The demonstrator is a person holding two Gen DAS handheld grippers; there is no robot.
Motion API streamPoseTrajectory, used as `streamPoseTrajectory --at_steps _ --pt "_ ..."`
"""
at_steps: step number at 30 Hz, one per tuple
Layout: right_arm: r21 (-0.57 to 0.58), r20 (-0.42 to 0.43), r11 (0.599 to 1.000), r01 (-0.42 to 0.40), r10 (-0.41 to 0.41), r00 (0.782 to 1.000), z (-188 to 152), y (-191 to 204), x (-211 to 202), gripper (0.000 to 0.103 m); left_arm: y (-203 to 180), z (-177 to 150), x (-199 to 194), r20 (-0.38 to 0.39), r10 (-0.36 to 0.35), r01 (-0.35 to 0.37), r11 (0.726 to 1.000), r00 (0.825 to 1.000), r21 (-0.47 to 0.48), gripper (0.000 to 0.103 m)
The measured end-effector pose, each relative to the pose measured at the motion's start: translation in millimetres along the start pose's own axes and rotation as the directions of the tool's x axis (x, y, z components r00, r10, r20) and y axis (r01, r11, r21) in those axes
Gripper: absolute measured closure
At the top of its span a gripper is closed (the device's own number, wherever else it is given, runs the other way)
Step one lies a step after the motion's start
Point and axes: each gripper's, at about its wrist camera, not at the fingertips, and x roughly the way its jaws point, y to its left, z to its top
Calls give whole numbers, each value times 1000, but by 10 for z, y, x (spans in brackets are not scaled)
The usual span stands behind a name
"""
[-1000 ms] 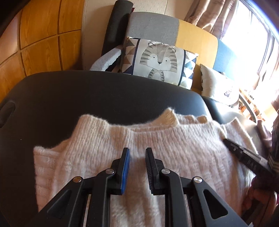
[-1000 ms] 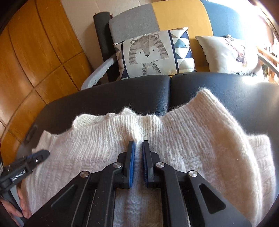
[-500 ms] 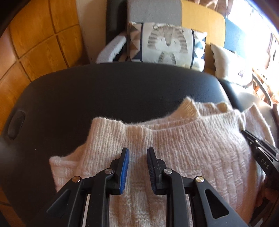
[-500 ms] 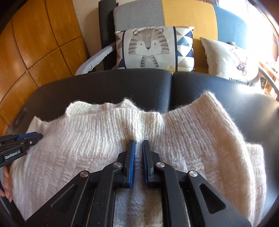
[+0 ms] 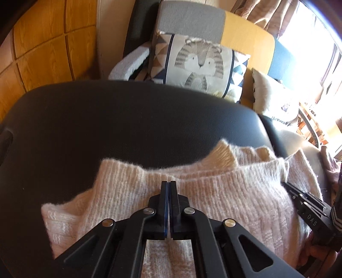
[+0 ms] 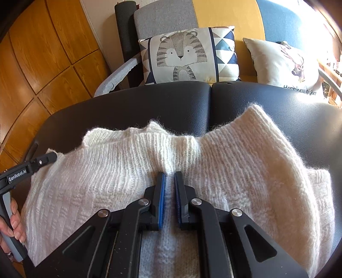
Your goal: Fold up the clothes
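We record one cream knitted sweater, ribbed and fuzzy, lying rumpled on a black padded surface that has a seam down its middle; a ribbed band of the knit rises in a hump toward the far side, and the near part runs under both tools. Left gripper: its jaws have just been closing and now stand pressed together, blue pad against black, the tips over a ridge of the knit; we cannot tell whether any yarn is caught between them. In the right wrist view that same tool enters from the left edge, held by a hand whose fingers wrap its grey handle, its tip at the sweater's left border. Right gripper: jaws nearly together with a narrow slot left between the pads, a fold of the sweater running up into that slot and pinched there. In the left wrist view it shows at the right edge, lying against the garment's right side. Beyond the black surface we list a patchwork sofa in grey, yellow and blue, a tiger-print cushion leaning on it, a pale deer-print cushion beside that, and wooden wall panels to the left. Curtains hang by a bright window.
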Motion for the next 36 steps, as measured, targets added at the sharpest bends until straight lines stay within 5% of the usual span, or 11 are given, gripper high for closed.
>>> streamPoseTrajectory --at_steps 9,12,15,17,19,21,23,26,29,32,36 --pt "13 11 1000 -4 4 1000 7 -15 -8 95 219 18 259 -20 -5 4 999 1000 -46 103" --pt "19 16 1000 -7 7 1000 8 -27 -6 95 368 4 126 -15 -81 77 985 997 -155 90" --pt "28 25 1000 -13 12 1000 -5 -39 -13 95 410 -104 -152 46 -145 152 962 988 -229 88" --pt "31 23 999 -17 16 1000 -2 -45 -15 95 275 -216 -315 79 -210 221 959 975 -176 85" --pt "28 16 999 -17 16 1000 9 -46 -14 95 48 -345 -351 32 -219 221 974 975 -57 83" --pt "19 10 1000 -10 10 1000 17 -34 -15 95 -161 -453 -277 -10 -123 124 987 992 99 83" --pt "8 6 1000 -1 0 1000 23 -18 -15 95 -228 -484 -242 47 -41 31 979 998 200 81" --pt "-4 7 1000 18 -18 1000 25 5 -12 95 -162 -409 -146 67 75 -87 977 995 192 74" --pt "-20 8 999 33 -33 999 29 32 -3 95 -22 -361 -35 57 16 -24 990 998 138 68" --pt "15 -14 999 -34 34 999 99 -73 -131 90 56 -482 -35 92 -17 5 991 996 135 67" --pt "33 61 997 -64 62 996 -81 -81 -574 78 236 -551 -36 99 -55 44 993 994 112 68"
